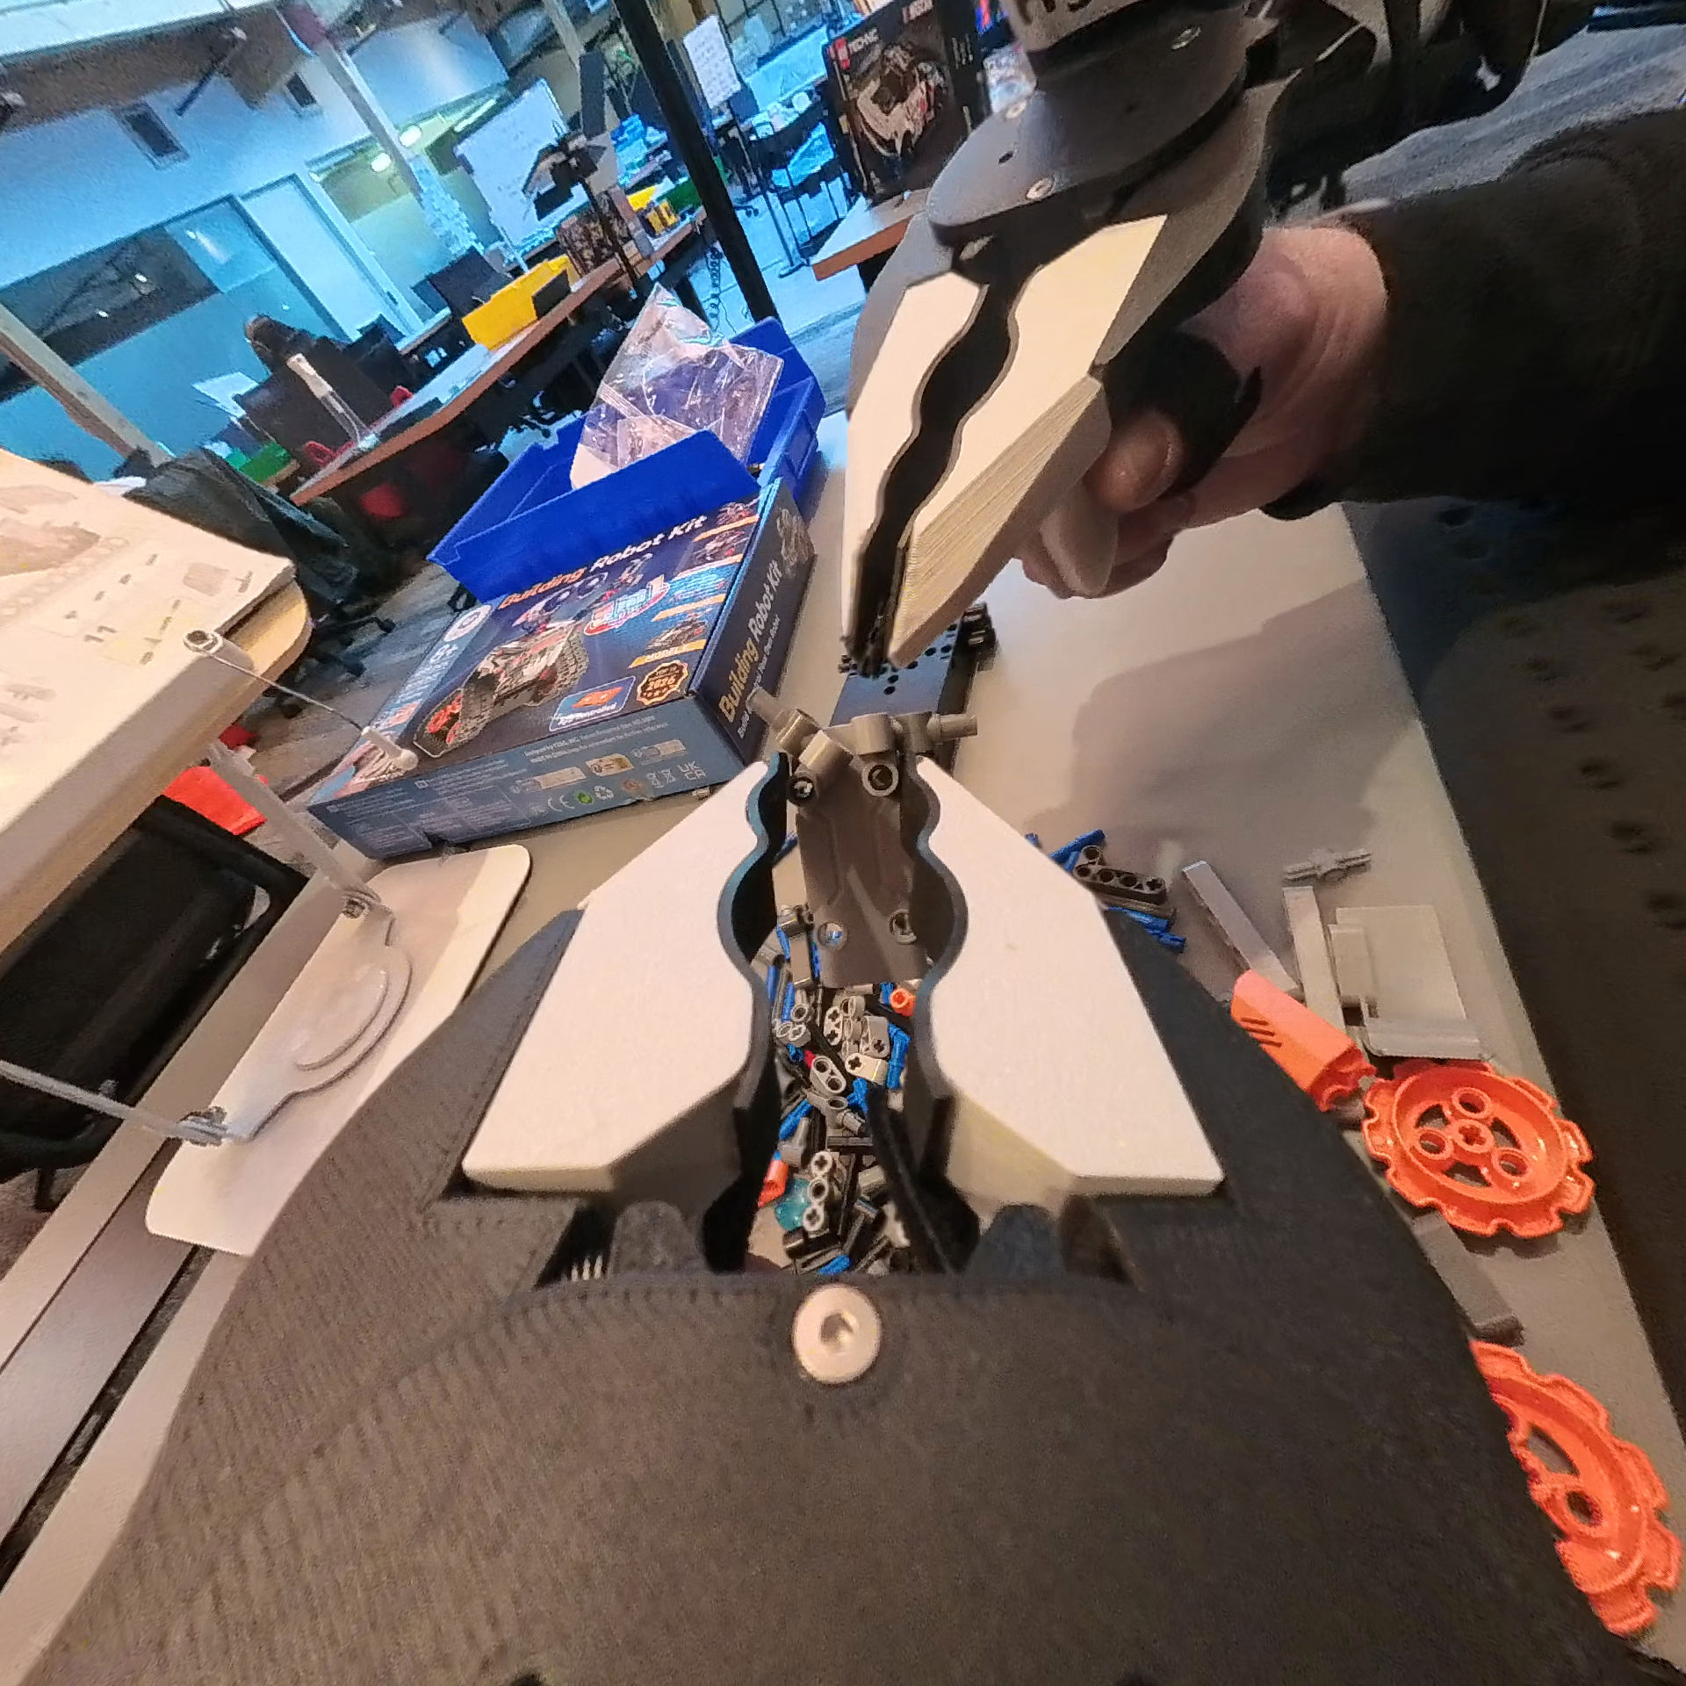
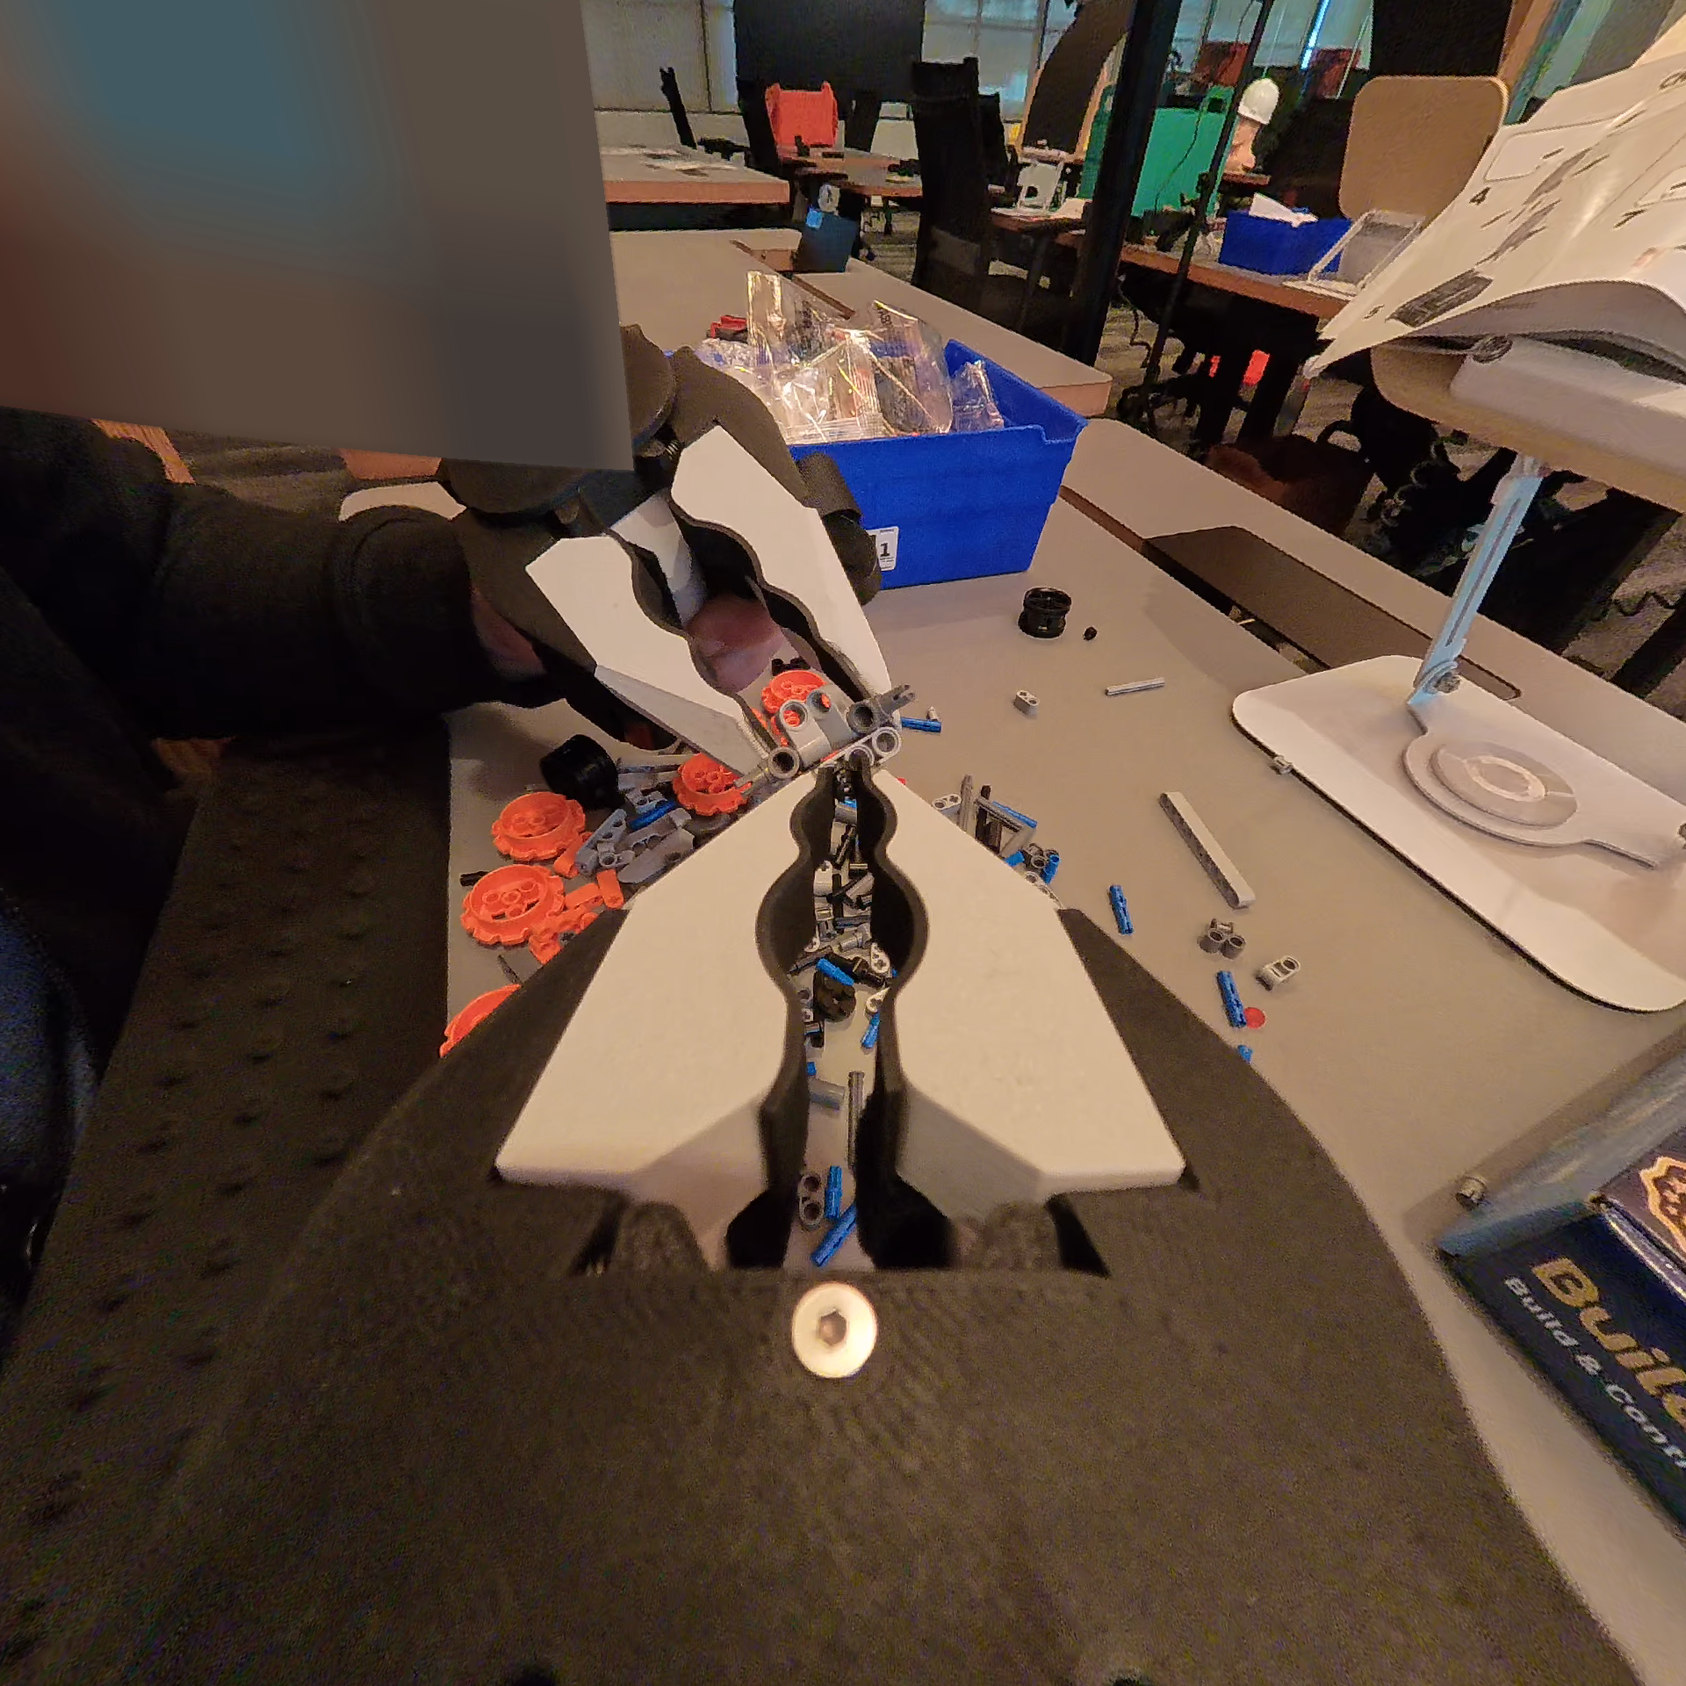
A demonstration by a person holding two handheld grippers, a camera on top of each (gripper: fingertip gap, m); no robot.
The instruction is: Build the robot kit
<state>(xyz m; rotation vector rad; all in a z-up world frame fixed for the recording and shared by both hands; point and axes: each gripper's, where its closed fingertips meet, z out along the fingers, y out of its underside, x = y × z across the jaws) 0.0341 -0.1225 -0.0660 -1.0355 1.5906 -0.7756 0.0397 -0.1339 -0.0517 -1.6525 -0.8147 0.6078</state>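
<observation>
My left gripper [image 1: 844, 785] is shut on a grey panel assembly [image 1: 858, 876] with grey connectors and pins at its top, held above the table [image 1: 1186, 693]. It also shows in the right wrist view [image 2: 826, 725], coming from the left with the assembly [image 2: 839, 730]. My right gripper [image 2: 844, 775] reaches down from the upper right in the left wrist view [image 1: 867, 652]. Its jaws are shut on a small black pin, and the tips rest on a dark holed block [image 1: 903, 698] just behind the grey assembly. A hand [image 1: 1277, 365] holds it.
A pile of loose small pieces [image 2: 839, 912] lies under both grippers. Orange sprocket wheels [image 1: 1478, 1154] lie near the edge. A blue bin [image 2: 958, 502] with plastic bags, a kit box [image 1: 584, 693] and a white stand [image 2: 1460, 775] with a booklet [image 2: 1551, 201] stand around. The grippers are tip to tip, or close to it.
</observation>
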